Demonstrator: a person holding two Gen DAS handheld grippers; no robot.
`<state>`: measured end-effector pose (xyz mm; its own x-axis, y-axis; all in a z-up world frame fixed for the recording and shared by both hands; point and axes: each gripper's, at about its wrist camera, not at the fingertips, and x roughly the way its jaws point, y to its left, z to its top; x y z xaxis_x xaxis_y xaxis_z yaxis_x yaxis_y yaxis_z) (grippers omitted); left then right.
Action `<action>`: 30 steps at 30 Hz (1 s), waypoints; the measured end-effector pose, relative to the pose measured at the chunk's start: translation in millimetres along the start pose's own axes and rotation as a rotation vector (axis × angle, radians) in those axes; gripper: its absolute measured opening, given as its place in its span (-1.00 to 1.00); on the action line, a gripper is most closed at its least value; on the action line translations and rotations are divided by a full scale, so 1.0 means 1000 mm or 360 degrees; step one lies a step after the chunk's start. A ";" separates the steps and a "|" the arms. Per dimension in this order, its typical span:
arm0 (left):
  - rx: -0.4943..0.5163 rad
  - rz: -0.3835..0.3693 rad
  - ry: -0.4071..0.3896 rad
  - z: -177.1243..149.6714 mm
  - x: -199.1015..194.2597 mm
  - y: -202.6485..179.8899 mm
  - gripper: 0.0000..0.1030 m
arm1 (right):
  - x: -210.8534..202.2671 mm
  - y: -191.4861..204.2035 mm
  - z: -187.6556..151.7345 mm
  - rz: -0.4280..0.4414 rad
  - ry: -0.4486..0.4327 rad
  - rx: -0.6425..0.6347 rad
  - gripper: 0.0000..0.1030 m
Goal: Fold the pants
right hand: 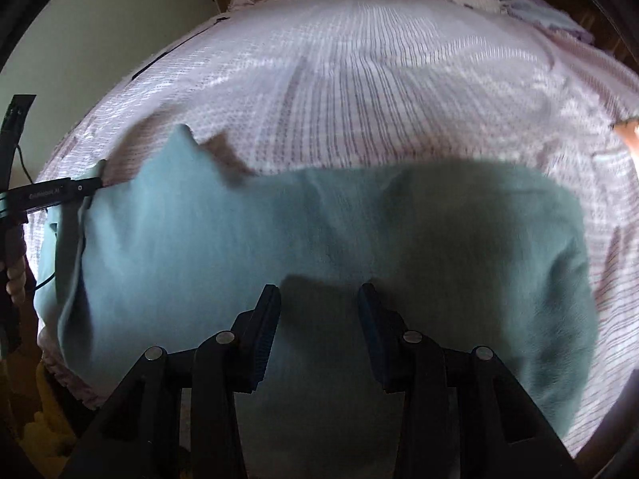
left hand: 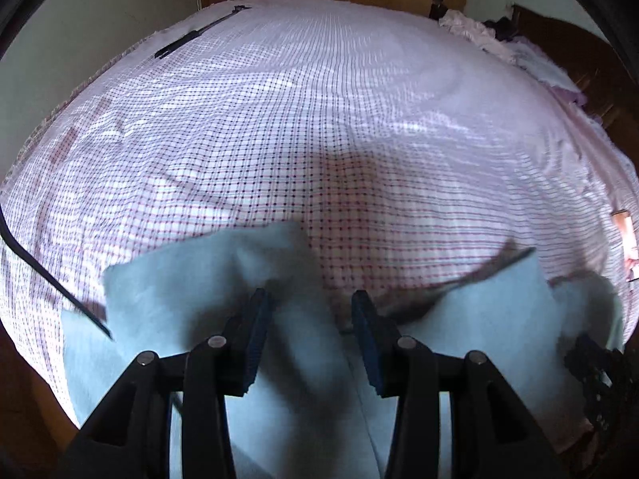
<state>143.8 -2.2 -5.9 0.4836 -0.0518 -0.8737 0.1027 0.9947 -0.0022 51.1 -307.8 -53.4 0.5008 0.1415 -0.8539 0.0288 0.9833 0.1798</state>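
Observation:
Light blue pants (right hand: 319, 239) lie spread across the near part of a bed with a pink checked sheet (right hand: 379, 92). In the left wrist view the pants (left hand: 191, 279) show as two lobes below and beside my left gripper (left hand: 311, 303), which is open and hovers just over the fabric with nothing between its fingers. My right gripper (right hand: 319, 299) is also open, above the near middle of the pants, and casts a shadow on them. The left gripper's body (right hand: 52, 193) shows at the pants' left end in the right wrist view.
The checked sheet (left hand: 319, 119) stretches far ahead. A long black rod (left hand: 199, 34) lies near the bed's far left edge. Crumpled pink and dark clothes (left hand: 487, 32) sit at the far right by a wooden headboard. A wooden wardrobe stands behind the bed.

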 end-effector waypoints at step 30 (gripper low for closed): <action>-0.0246 -0.0003 -0.0333 -0.069 -0.111 0.101 -0.94 | 0.002 0.002 -0.022 0.0081 -0.0072 0.0102 0.00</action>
<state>40.5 109.7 57.4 0.6543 -0.0552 -0.7542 -0.0222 0.9955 -0.0922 33.2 -303.1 -65.9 0.5416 0.1841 -0.8202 0.0570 0.9654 0.2543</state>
